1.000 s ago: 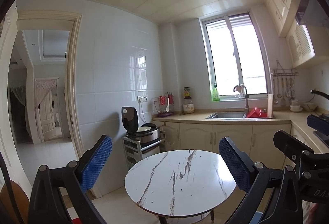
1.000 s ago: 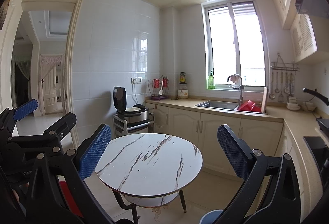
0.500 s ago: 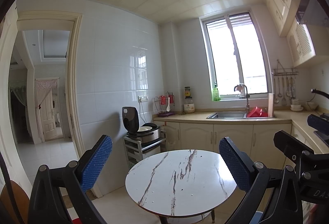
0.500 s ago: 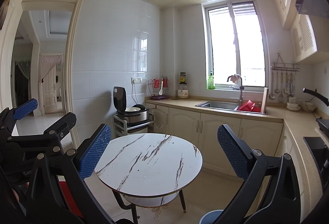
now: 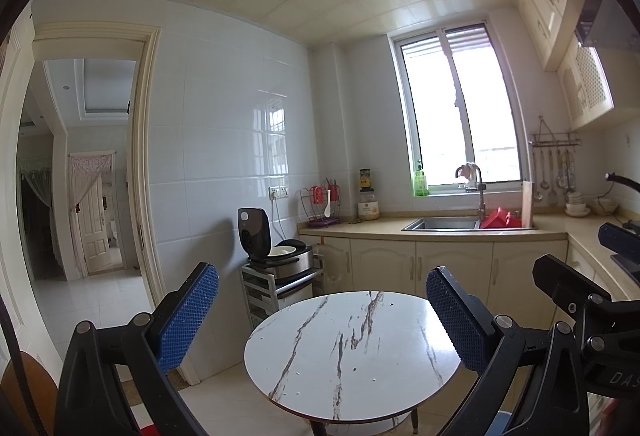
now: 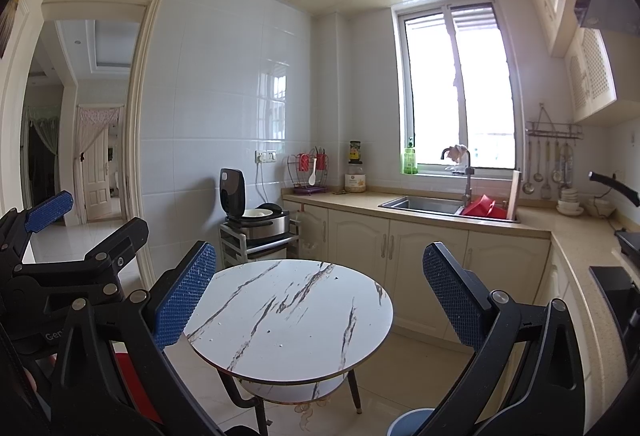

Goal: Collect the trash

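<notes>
My left gripper (image 5: 322, 320) is open and empty, held above the near side of a round white marble-patterned table (image 5: 352, 352). My right gripper (image 6: 320, 296) is open and empty too, above the same table (image 6: 288, 320). Only a few tiny specks show on the tabletop; I see no clear piece of trash on it. A blue bin rim (image 6: 412, 422) shows on the floor below the right gripper. The left gripper also shows at the left of the right wrist view (image 6: 48, 208), and the right gripper at the right of the left wrist view (image 5: 618, 236).
A rice cooker (image 5: 276, 252) stands on a small rack left of the cabinets. The counter (image 5: 384, 226) holds a sink (image 5: 444, 223), red items and bottles. A doorway (image 5: 88, 176) opens at the left. A red object (image 6: 132, 376) sits low at the left.
The left view has shifted very slightly, with the table a touch further right. Both grippers stay open and empty.
</notes>
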The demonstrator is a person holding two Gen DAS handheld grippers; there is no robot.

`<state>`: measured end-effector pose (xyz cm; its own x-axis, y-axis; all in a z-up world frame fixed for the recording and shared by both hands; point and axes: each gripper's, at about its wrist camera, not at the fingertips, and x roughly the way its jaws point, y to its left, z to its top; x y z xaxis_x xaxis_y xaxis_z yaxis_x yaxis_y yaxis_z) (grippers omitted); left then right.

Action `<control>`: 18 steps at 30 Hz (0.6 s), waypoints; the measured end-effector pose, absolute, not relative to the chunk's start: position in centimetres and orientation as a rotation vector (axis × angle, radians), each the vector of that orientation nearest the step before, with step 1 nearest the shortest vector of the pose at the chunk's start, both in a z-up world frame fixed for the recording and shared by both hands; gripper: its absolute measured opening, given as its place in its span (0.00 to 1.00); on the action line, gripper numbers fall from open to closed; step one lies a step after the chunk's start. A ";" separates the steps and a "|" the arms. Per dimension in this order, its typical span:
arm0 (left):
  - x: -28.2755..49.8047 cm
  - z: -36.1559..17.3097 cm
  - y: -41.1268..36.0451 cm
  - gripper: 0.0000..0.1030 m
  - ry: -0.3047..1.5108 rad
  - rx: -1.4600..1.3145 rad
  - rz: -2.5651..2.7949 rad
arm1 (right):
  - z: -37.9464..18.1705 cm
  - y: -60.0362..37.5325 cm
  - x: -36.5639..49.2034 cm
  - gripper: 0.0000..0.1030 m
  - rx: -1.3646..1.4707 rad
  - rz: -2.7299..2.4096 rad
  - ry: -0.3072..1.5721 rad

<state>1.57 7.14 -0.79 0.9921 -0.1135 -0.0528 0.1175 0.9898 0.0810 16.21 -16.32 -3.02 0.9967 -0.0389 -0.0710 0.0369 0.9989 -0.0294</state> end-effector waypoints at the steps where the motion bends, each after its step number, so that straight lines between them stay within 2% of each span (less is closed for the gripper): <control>1: 1.6 -0.8 7.1 0.99 0.048 0.085 -0.115 | -3.0 -16.3 16.2 1.00 -0.028 -0.038 0.072; 18: 2.0 -0.5 7.8 0.99 0.060 0.081 -0.120 | -3.3 -16.2 16.4 1.00 -0.026 -0.037 0.081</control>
